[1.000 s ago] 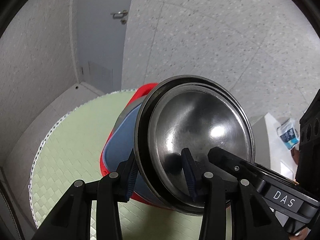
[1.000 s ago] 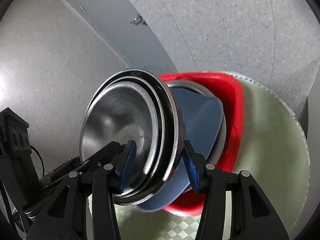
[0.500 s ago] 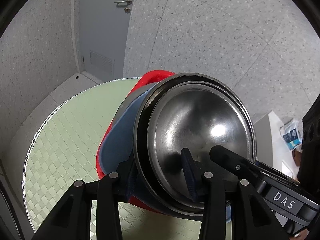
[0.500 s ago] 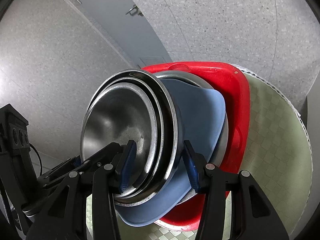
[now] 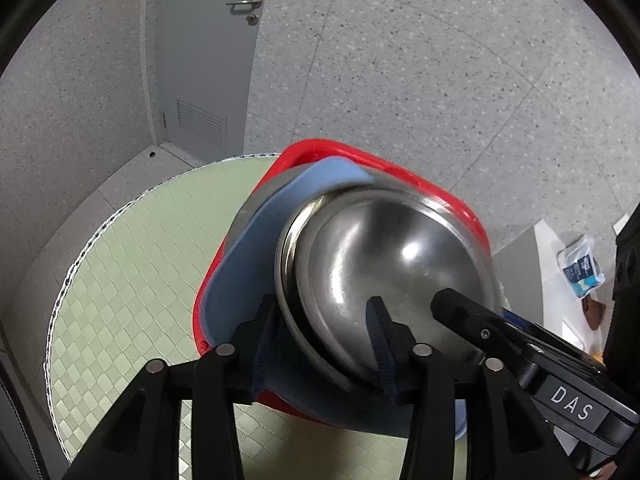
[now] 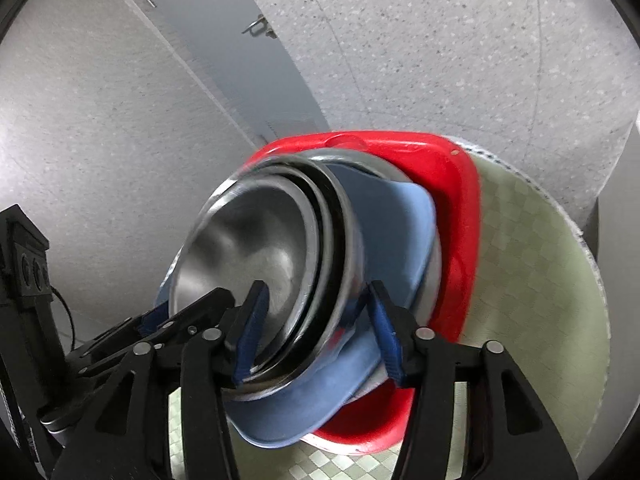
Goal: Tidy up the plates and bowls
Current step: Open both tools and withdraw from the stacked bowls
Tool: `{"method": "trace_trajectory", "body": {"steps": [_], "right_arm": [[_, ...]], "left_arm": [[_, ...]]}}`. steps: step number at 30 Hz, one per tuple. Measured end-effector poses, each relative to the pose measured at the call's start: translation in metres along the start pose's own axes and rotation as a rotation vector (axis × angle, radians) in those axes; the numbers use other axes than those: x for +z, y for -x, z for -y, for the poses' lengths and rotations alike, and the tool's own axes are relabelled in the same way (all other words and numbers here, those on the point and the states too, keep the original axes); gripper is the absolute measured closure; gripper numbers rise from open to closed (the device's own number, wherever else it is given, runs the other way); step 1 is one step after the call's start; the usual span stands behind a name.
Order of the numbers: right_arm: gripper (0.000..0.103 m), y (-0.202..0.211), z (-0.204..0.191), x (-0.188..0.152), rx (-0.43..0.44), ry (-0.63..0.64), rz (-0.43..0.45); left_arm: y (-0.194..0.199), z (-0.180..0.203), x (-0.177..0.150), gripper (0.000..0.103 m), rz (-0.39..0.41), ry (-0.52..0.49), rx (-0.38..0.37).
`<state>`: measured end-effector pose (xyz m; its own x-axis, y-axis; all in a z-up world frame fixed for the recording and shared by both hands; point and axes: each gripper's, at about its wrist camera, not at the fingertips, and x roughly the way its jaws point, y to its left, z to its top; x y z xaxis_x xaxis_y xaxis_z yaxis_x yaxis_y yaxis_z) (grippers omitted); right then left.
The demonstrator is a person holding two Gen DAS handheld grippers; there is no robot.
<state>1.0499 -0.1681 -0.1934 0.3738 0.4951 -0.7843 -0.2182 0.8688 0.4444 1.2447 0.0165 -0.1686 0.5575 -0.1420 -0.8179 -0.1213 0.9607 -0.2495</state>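
On the round green mat (image 5: 132, 280), in the left wrist view, a stack of dishes is lying: a red tray (image 5: 436, 196) at the bottom, a blue plate (image 5: 248, 264) on it, and nested steel bowls (image 5: 384, 264) on top, tilted toward the camera. Only this view is showing a blue-and-white packet (image 5: 580, 268) lying off to the right. The left gripper (image 5: 324, 336) is pointing steeply down at the stack, straddling the bowls' rim with one finger inside the top bowl and one outside; its jaws have just been opening, and the outer pad is looking clear of the steel. The right gripper's finger (image 5: 480, 324) is reaching in from the right.

In the right wrist view, the bowls' (image 6: 256, 252) concentric rims are showing edge-on, blurred. The right gripper (image 6: 316, 332) is also angling down, its jaws just having been widening, spread around the rim with a gap at the outer pad.
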Motion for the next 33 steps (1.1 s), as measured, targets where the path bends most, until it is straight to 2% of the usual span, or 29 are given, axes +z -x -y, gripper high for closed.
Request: {"method": "trace_trajectory", "body": {"steps": [10,12,15,18,22,26,33], "right_arm": [[0.038,0.025,-0.005,-0.01,-0.002,-0.005,0.062],[0.037,0.033,-0.008,-0.013,-0.013,0.003,0.081],[0.03,0.051,-0.015,-0.025,-0.022,0.005,0.114],[0.028,0.071,-0.025,-0.042,-0.045,0.015,0.154],[0.027,0.102,-0.042,-0.077,-0.075,0.026,0.21],[0.02,0.136,-0.057,-0.119,-0.107,0.023,0.267],[0.015,0.191,-0.088,-0.191,-0.172,0.059,0.348]], "left_arm": [[0.034,0.0,-0.018,0.044,0.051,-0.023,0.006],[0.048,-0.003,-0.028,0.031,0.072,-0.027,0.03],[0.073,-0.008,-0.046,0.024,0.113,-0.029,0.026],[0.099,-0.01,-0.068,0.021,0.14,-0.044,0.022],[0.143,-0.012,-0.108,0.016,0.197,-0.088,0.028],[0.193,-0.019,-0.165,0.008,0.259,-0.129,0.027],[0.274,-0.019,-0.253,0.004,0.349,-0.186,0.034]]}}
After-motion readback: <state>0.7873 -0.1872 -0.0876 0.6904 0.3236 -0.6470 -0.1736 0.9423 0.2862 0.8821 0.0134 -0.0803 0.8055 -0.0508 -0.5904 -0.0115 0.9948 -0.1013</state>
